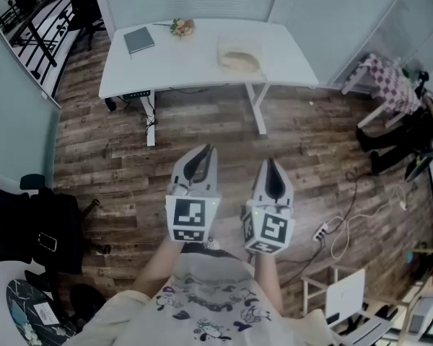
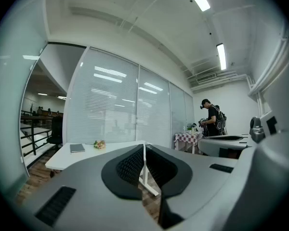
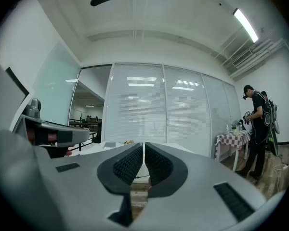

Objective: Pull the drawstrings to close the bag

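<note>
The beige drawstring bag (image 1: 239, 60) lies on the right part of a white table (image 1: 195, 71) at the far side of the room. Its strings are too small to make out. My left gripper (image 1: 211, 150) and right gripper (image 1: 268, 161) are held side by side over the wooden floor, well short of the table, both pointing toward it. Both are shut with nothing between the pads. In the left gripper view the jaws (image 2: 144, 146) meet in front of the table, and in the right gripper view (image 3: 144, 146) they do too; the bag is hidden behind them.
A grey notebook (image 1: 138, 40) and a small flower bunch (image 1: 182, 27) lie on the table. A checkered-cloth table (image 1: 390, 81) and a standing person (image 3: 258, 124) are at the right. A black chair (image 1: 43, 229) is left, floor cables with a power strip (image 1: 321, 231) right.
</note>
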`<state>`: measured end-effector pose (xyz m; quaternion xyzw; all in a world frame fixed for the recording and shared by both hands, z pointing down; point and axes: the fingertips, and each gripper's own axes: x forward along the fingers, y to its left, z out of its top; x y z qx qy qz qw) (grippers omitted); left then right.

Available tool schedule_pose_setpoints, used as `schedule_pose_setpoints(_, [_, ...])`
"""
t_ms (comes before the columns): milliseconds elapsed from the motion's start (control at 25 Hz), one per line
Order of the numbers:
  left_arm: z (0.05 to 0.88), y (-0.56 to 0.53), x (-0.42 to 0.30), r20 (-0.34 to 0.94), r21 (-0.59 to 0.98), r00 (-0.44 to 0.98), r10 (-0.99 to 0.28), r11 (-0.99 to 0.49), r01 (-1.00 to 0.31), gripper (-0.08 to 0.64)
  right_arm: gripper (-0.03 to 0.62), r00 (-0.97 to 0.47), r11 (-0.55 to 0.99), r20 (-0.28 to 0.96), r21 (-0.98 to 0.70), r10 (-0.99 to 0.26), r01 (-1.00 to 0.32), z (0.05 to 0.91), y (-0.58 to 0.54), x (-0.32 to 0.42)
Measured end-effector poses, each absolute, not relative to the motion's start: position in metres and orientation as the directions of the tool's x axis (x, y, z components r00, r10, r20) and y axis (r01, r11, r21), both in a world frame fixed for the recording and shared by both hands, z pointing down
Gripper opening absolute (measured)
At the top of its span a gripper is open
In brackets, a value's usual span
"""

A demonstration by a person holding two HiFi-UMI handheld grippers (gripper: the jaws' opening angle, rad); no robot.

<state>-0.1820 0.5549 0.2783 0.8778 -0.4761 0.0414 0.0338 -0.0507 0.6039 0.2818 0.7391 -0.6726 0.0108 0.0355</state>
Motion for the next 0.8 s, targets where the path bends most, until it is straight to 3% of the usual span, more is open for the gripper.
schedule_pose_setpoints(800, [0.283, 0.569, -0.158, 0.095, 0.018, 0.528, -0.844, -0.529, -0.849, 0.052, 0.028, 0.075, -0.074, 0.057, 0.026, -0.996, -0.997, 0.289, 0.619, -0.028])
